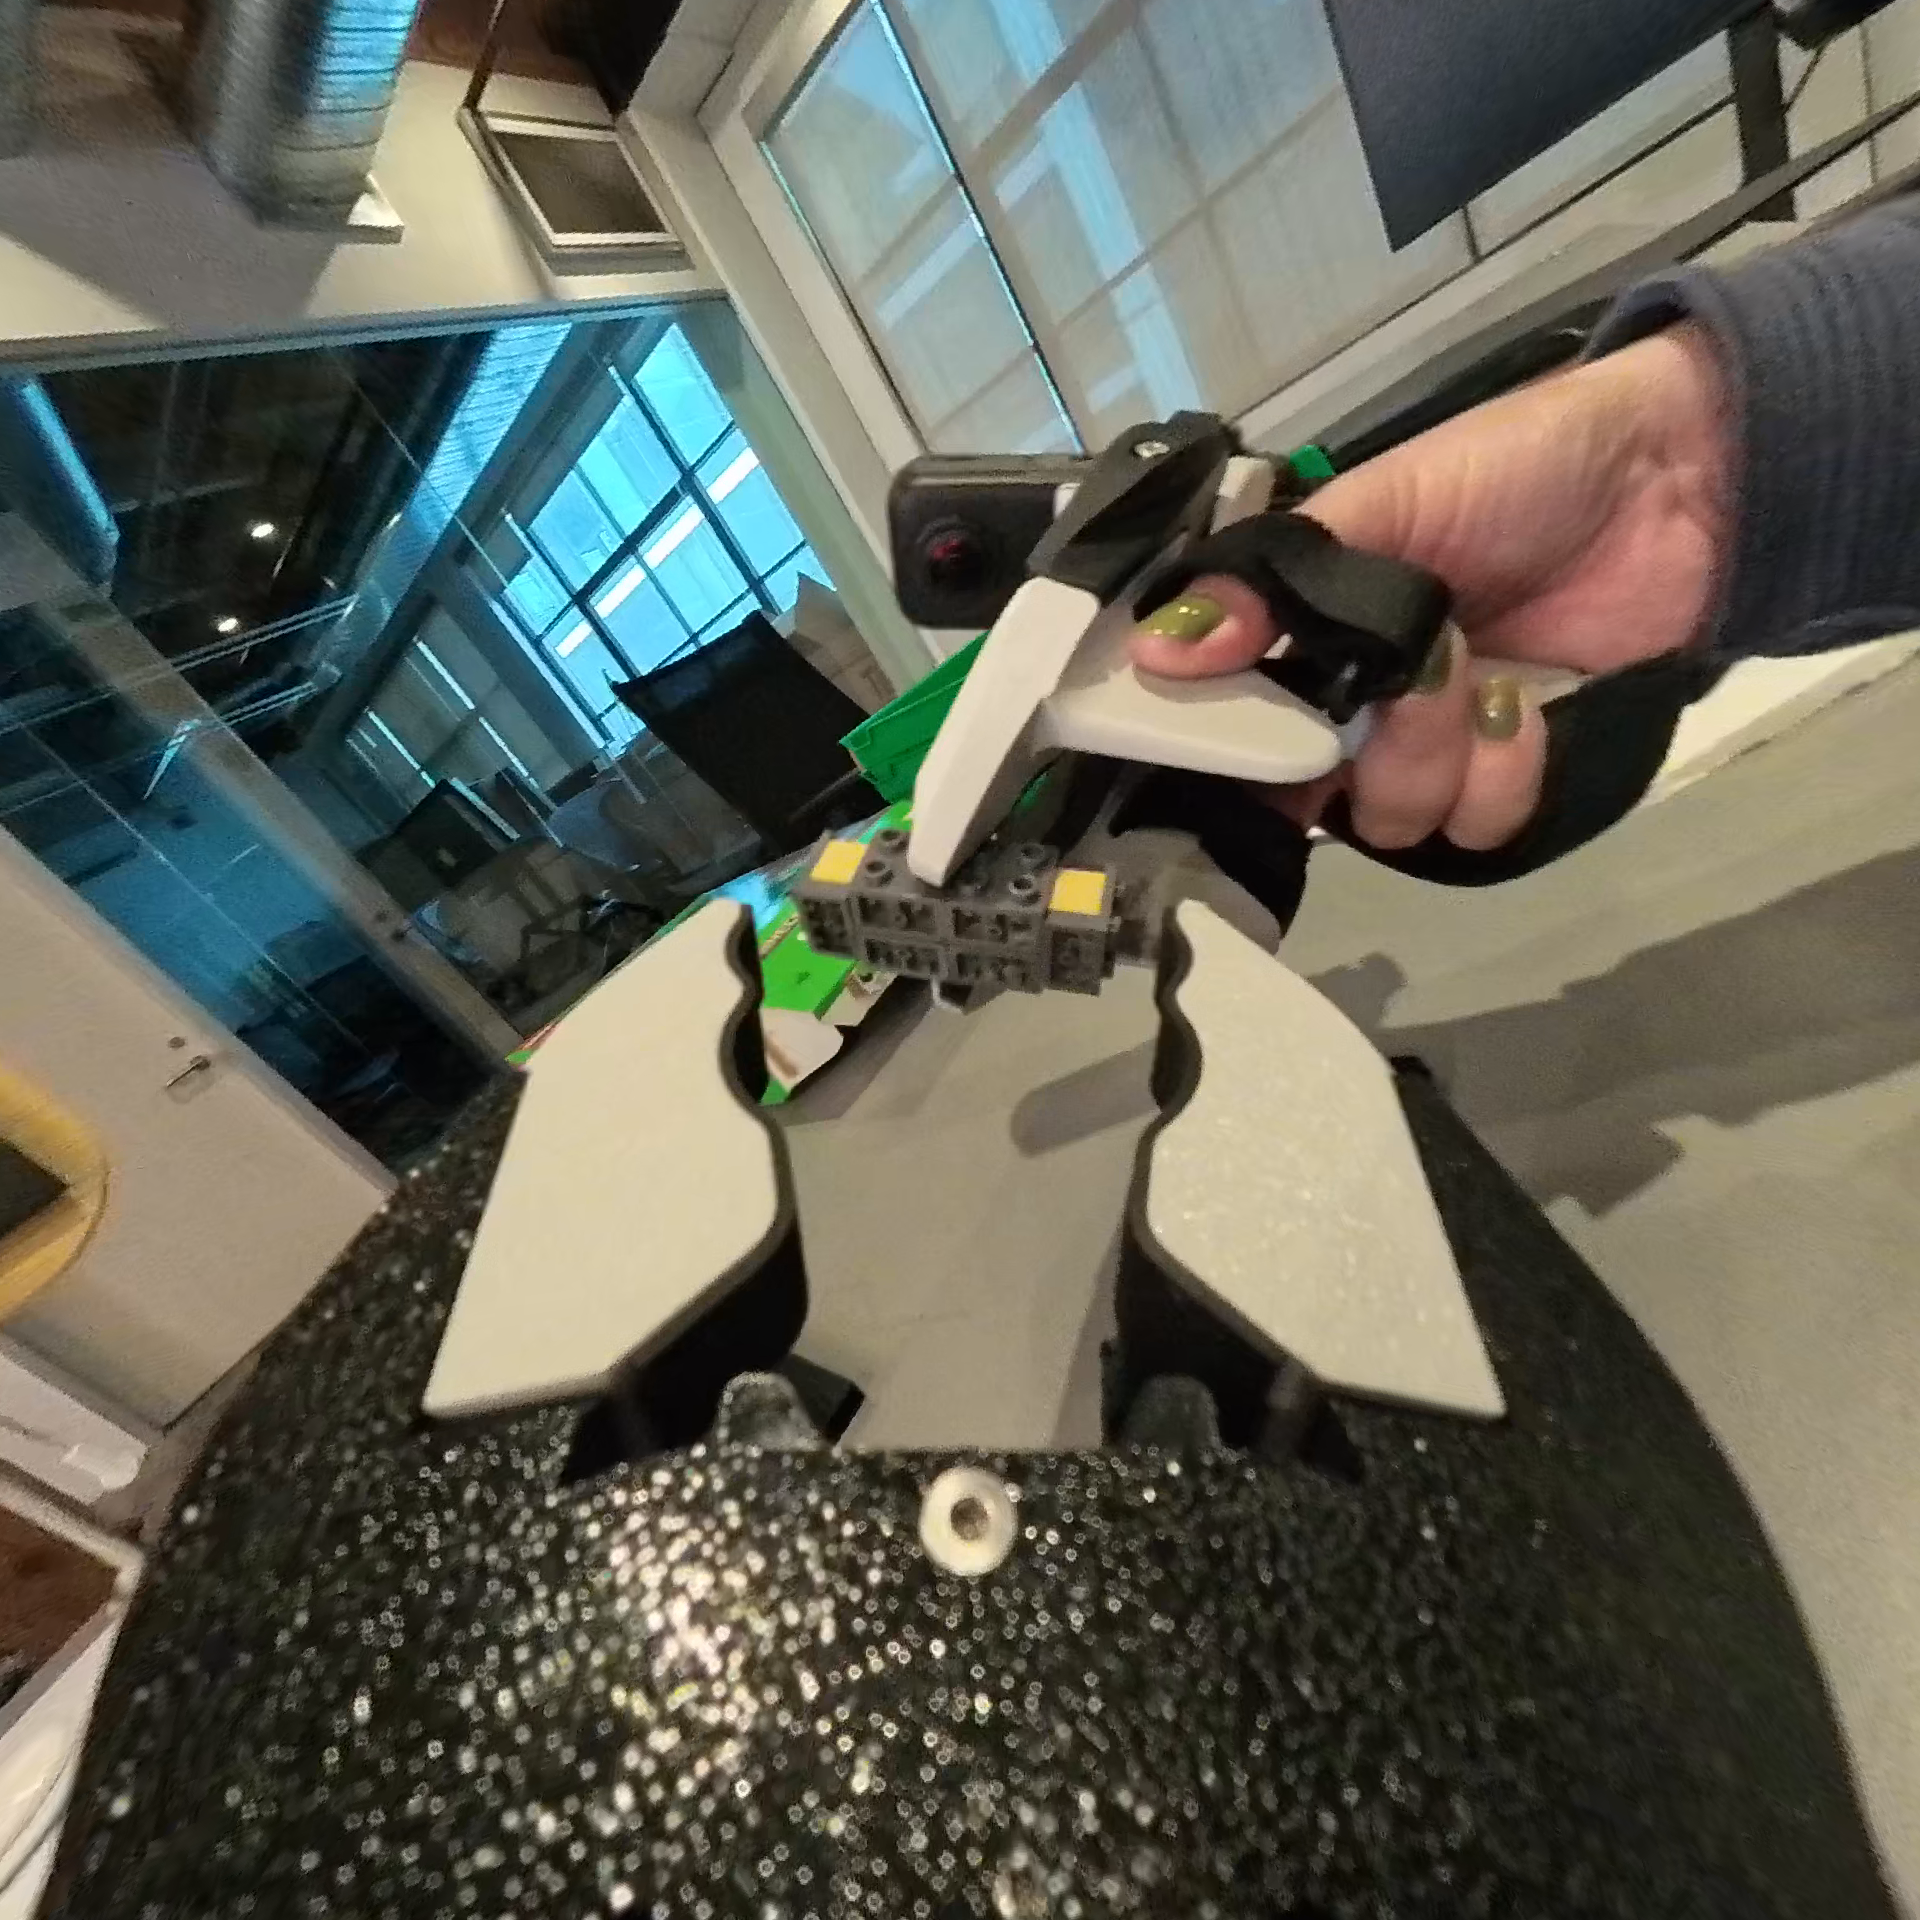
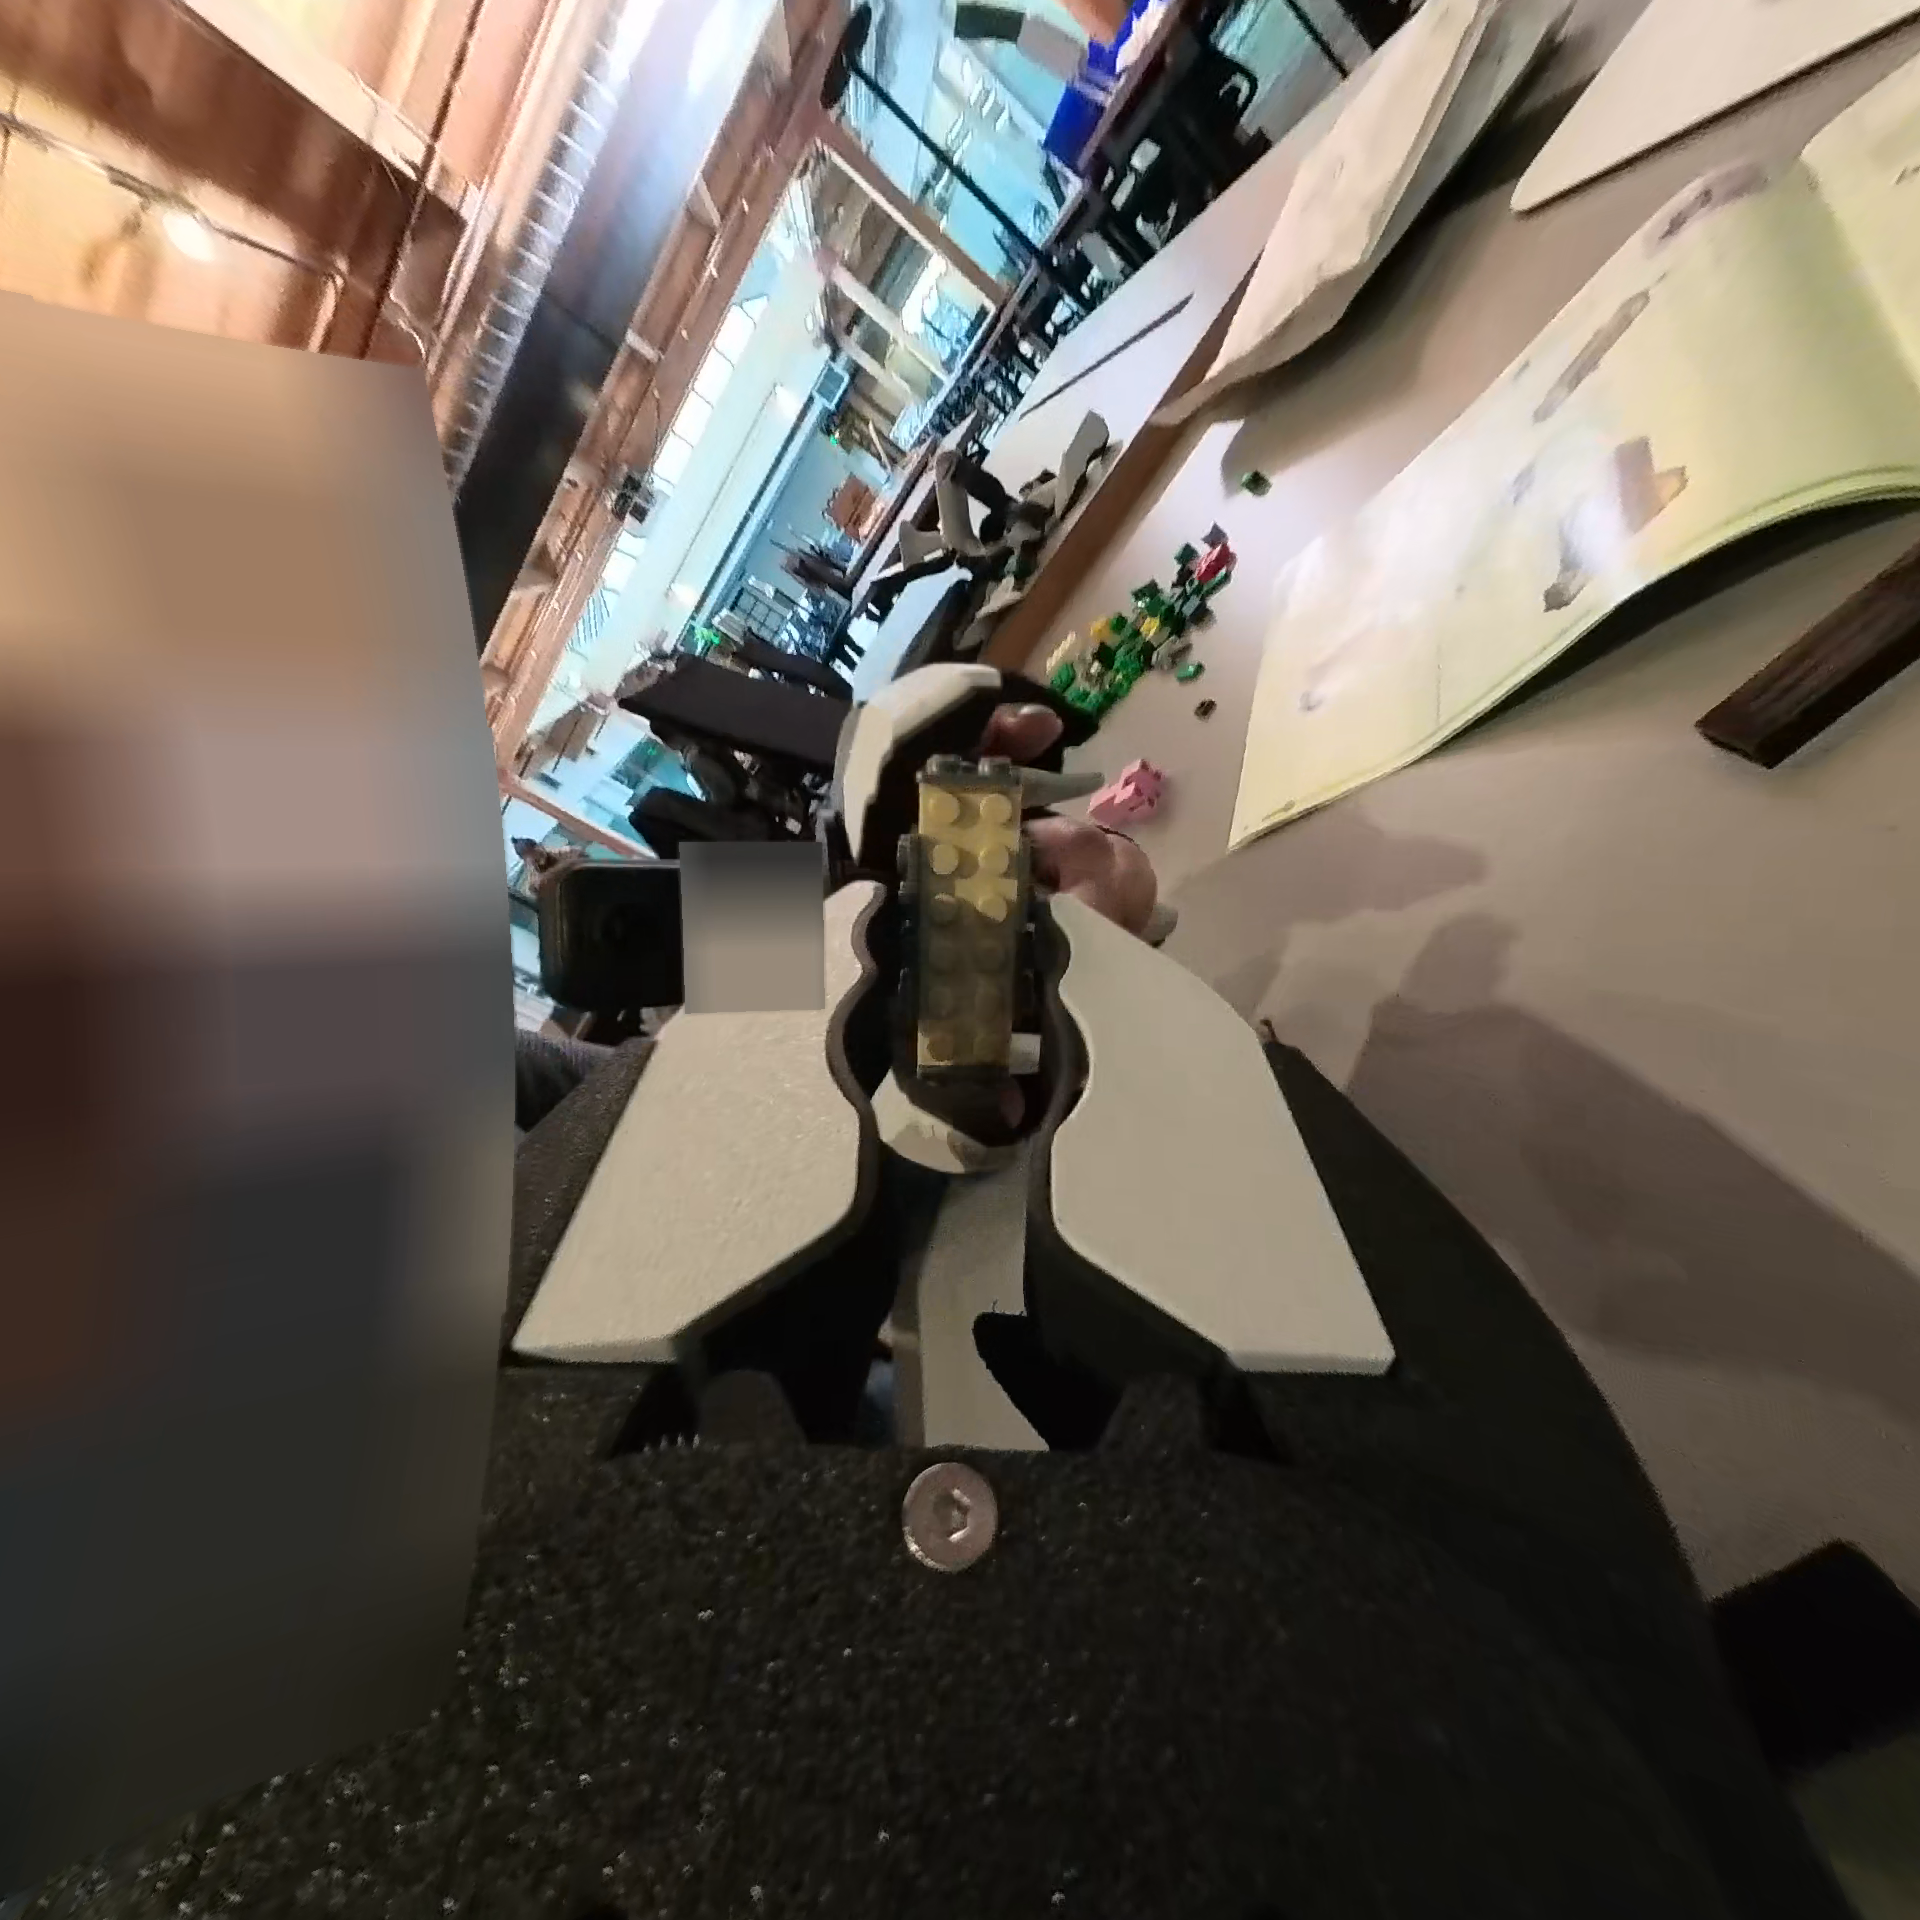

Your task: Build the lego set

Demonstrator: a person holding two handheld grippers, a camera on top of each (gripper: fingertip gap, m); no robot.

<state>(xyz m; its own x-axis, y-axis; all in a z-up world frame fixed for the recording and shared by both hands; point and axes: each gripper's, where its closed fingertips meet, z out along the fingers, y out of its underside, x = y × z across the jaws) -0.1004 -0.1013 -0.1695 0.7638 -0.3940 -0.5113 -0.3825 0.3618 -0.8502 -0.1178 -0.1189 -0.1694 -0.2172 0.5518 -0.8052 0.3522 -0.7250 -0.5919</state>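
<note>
A grey lego assembly point(image 1: 956, 925) with yellow tiles at both ends hangs in the air. In the right wrist view it shows its yellow studded face point(image 2: 966, 935). My right gripper point(image 2: 961, 914) is shut on it at the sides. In the left wrist view one of the right gripper's fingers point(image 1: 977, 748) comes down onto the assembly from above, held by a hand point(image 1: 1538, 582). My left gripper point(image 1: 956, 914) is open, its tips either side of the assembly with a gap on each side. Its white fingers point(image 2: 883, 727) show above and below the assembly in the right wrist view.
On the grey table point(image 2: 1455, 1039) lie a pile of loose green, yellow and red bricks point(image 2: 1132, 634), a pink piece point(image 2: 1127, 795), an open instruction booklet point(image 2: 1558, 520) and a dark wooden block point(image 2: 1808, 675). A green box point(image 1: 805, 971) and a green bin point(image 1: 894, 727) lie behind the assembly. My left and right fingertips are right by each other. From either gripper's tips it is about 15 cm to the dark wooden block point(image 2: 1808, 675).
</note>
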